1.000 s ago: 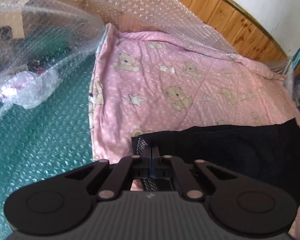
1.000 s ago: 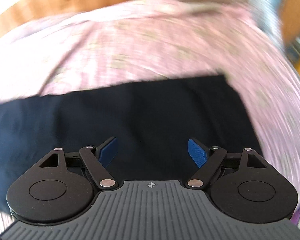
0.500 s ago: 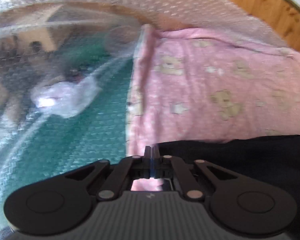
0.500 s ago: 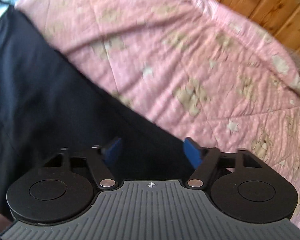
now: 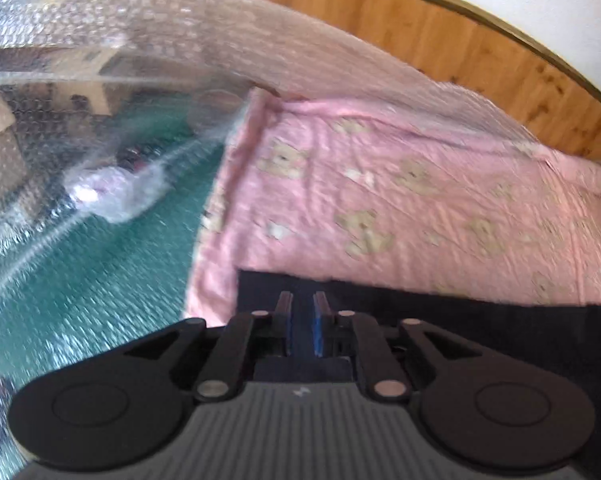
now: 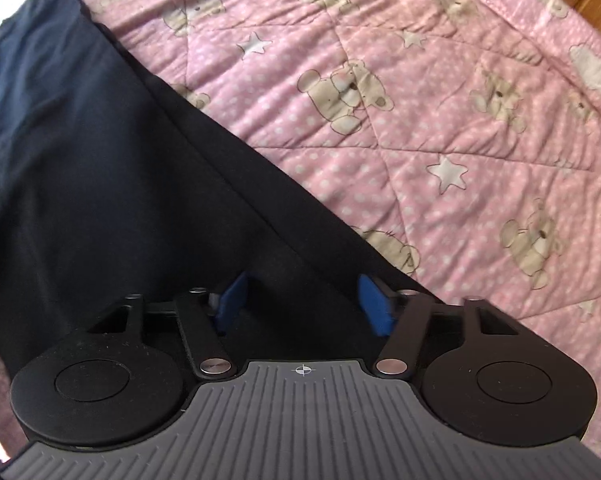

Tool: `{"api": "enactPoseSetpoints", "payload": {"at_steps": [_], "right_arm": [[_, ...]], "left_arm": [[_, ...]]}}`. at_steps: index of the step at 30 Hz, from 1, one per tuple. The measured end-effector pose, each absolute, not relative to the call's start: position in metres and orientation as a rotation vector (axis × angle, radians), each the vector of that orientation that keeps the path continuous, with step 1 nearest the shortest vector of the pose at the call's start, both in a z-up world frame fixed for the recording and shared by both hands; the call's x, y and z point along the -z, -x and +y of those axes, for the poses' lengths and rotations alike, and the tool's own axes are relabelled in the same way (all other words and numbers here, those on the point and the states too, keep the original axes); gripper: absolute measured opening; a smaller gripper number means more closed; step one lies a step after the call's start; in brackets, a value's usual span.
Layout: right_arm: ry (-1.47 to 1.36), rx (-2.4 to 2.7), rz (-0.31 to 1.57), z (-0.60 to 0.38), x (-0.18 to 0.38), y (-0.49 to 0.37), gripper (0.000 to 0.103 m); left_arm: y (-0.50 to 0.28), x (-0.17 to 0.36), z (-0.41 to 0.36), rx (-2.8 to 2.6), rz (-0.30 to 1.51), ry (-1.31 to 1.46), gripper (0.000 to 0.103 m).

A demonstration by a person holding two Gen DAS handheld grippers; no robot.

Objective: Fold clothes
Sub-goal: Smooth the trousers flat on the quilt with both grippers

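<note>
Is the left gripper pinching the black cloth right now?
Apart. The left wrist view shows the left gripper slightly open, a clear gap between its fingers above the black cloth.

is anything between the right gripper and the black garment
Nothing visible. The right gripper is open directly over the black garment, which lies on the pink bear quilt; only dark cloth shows between its fingers. The left gripper is slightly open over the garment's other end.

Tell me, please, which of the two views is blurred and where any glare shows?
Left wrist view: motion blur across the pink quilt, with glare on the bubble wrap. Right wrist view: mostly sharp, with evenly lit bears and a very dark black garment.
</note>
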State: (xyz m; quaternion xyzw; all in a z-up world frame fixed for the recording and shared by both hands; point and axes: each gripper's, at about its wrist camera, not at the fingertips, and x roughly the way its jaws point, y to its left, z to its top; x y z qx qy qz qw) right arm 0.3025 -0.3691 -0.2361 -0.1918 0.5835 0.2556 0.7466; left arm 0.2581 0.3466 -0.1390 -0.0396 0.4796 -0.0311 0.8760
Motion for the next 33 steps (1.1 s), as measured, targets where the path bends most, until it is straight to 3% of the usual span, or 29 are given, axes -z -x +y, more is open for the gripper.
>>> {"api": "enactPoseSetpoints", "payload": {"at_steps": [4, 6, 7, 10, 11, 15, 16, 18, 24, 25, 26, 27, 33], "right_arm": [[0.483, -0.614, 1.242, -0.368, 0.229, -0.298, 0.025], [0.535, -0.607, 1.203, -0.369, 0.225, -0.294, 0.031], [0.538, -0.609, 1.197, -0.371, 0.223, -0.292, 0.042], [0.519, -0.653, 1.218, -0.379, 0.226, -0.288, 0.038], [0.508, -0.665, 1.227, -0.382, 0.228, -0.287, 0.025], [0.444, -0.692, 1.223, -0.397, 0.227, -0.285, 0.015], [0.434, -0.695, 1.212, -0.4, 0.226, -0.285, 0.015], [0.427, -0.693, 1.181, -0.407, 0.223, -0.288, 0.026], [0.459, -0.755, 1.192, -0.419, 0.23, -0.298, 0.034], [0.46, -0.769, 1.193, -0.42, 0.229, -0.298, 0.028], [0.461, -0.783, 1.195, -0.422, 0.228, -0.299, 0.012], [0.462, -0.797, 1.196, -0.423, 0.227, -0.299, 0.003], [0.534, -0.795, 1.116, -0.427, 0.21, -0.293, 0.0]], "left_arm": [[-0.224, 0.135, 0.294, 0.123, 1.032, 0.078, 0.011], [-0.209, 0.134, 0.27, 0.153, 1.036, 0.103, 0.011], [-0.203, 0.135, 0.259, 0.167, 1.04, 0.113, 0.011], [-0.187, 0.148, 0.219, 0.221, 1.077, 0.152, 0.012], [-0.182, 0.155, 0.206, 0.247, 1.096, 0.17, 0.012], [-0.16, 0.175, 0.148, 0.339, 1.156, 0.186, 0.012], [-0.153, 0.179, 0.135, 0.356, 1.166, 0.189, 0.013], [-0.141, 0.186, 0.114, 0.373, 1.184, 0.197, 0.017], [-0.112, 0.214, 0.084, 0.335, 1.245, 0.227, 0.019], [-0.108, 0.218, 0.083, 0.322, 1.255, 0.232, 0.019], [-0.104, 0.221, 0.082, 0.308, 1.264, 0.236, 0.019], [-0.102, 0.223, 0.082, 0.295, 1.267, 0.232, 0.019], [-0.095, 0.222, 0.086, 0.197, 1.238, 0.27, 0.02]]}}
